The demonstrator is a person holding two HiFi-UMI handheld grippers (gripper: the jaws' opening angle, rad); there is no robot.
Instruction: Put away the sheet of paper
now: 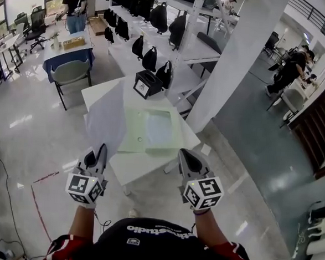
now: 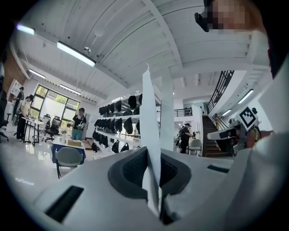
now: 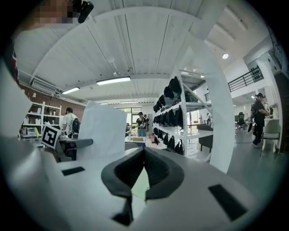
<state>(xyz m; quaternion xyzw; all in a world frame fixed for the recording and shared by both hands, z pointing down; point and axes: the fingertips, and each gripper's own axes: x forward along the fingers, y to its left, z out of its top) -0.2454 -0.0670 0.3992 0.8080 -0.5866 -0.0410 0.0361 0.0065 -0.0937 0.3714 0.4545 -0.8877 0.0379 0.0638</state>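
White table (image 1: 140, 168): carries 1 pale green folder (image 1: 151, 130), lying flat. Sheet of paper (image 1: 105, 120): upright over the table's left edge, beside the folder, pinched by my left gripper (image 1: 101, 150). Right gripper (image 1: 184, 155): jaws together, nothing held. Step, I judge: delivery to the folder. Next: tilt sheet flat, likely into the folder, then release.

The paper (image 1: 105, 120) is looking thin, smooth and matt white. The folder (image 1: 151, 130) is showing pale green, faintly shiny plastic. The table (image 1: 143, 170) is looking matt white. The floor (image 1: 29, 128) is gleaming, glossy, mirroring lights. The left gripper (image 2: 152, 155) is showing matt white plastic, with dark, ribbed pads (image 2: 128, 169).
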